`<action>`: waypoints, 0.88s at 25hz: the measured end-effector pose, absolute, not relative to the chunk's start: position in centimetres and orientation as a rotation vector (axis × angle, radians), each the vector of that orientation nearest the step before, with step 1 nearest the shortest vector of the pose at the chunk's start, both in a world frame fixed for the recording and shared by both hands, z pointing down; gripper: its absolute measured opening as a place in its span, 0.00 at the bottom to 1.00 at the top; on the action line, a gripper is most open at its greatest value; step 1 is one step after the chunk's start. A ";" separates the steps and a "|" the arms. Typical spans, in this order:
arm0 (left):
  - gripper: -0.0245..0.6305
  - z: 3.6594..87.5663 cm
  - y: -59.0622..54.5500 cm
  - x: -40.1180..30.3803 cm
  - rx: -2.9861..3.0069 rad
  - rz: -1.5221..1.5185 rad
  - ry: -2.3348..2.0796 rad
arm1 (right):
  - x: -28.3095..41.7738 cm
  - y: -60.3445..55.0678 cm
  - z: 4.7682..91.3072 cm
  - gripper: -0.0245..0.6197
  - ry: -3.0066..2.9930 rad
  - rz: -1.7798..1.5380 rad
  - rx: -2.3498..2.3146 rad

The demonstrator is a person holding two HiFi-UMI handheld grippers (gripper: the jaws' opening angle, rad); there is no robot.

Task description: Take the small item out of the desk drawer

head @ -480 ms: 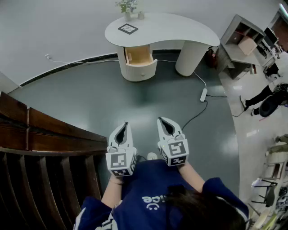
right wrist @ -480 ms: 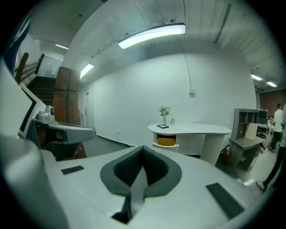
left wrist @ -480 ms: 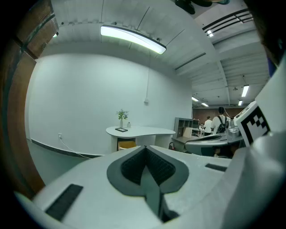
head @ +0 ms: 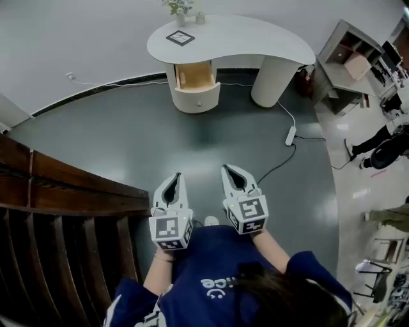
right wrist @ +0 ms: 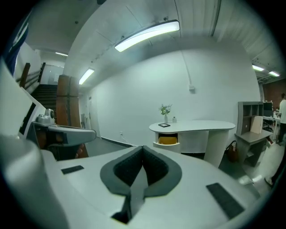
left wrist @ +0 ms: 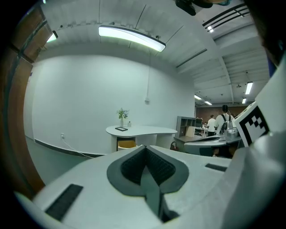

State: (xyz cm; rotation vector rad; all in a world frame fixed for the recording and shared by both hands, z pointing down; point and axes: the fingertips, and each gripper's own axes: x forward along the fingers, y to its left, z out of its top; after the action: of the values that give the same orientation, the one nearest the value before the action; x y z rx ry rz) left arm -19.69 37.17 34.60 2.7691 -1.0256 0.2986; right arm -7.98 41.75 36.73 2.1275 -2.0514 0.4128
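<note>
A white kidney-shaped desk (head: 255,38) stands far ahead by the wall, and its drawer (head: 195,78) is pulled open, showing a pale wood inside. I cannot make out any small item in it from here. The desk also shows in the left gripper view (left wrist: 147,131) and the right gripper view (right wrist: 201,126), with the open drawer (right wrist: 168,140) below its top. My left gripper (head: 176,175) and right gripper (head: 226,169) are held side by side close to my body, far from the desk. Both are shut with nothing between the jaws.
A dark wooden stair rail (head: 57,191) runs along my left. A white power strip (head: 291,135) and its cable lie on the grey floor right of the desk. Grey shelving (head: 348,60) and a person (head: 383,144) are at the right. A plant (head: 179,7) and a marker card (head: 181,38) sit on the desk.
The view has shifted slightly; the desk sits a little higher and further left in the head view. The grippers keep their places and stay shut.
</note>
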 end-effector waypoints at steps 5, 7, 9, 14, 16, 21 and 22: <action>0.04 35.0 37.7 -18.3 2.772 0.303 -1.022 | -6.9 41.8 37.9 0.05 -2.074 0.469 2.113; 0.04 35.2 37.3 -17.9 2.771 0.308 -1.017 | -6.6 41.5 38.1 0.05 -2.076 0.479 2.112; 0.04 35.2 36.4 -17.4 2.774 0.305 -1.015 | -6.2 40.9 38.3 0.05 -2.072 0.487 2.121; 0.04 35.9 34.1 -16.0 2.800 0.321 -0.969 | -5.0 39.0 38.9 0.05 -2.047 0.510 2.150; 0.04 36.3 32.5 -15.4 2.814 0.329 -0.939 | -4.6 37.6 39.2 0.05 -2.028 0.515 2.162; 0.04 36.7 26.7 -13.9 2.840 0.337 -0.870 | -3.8 32.6 39.6 0.05 -1.976 0.544 2.183; 0.04 36.8 25.5 -13.7 2.846 0.343 -0.858 | -3.6 31.6 39.7 0.05 -1.968 0.546 2.189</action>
State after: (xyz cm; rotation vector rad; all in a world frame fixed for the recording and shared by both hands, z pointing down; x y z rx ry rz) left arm -13.69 25.53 36.80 2.8461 -0.8576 0.3425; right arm -3.61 31.62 39.67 2.1886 -1.9677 0.5456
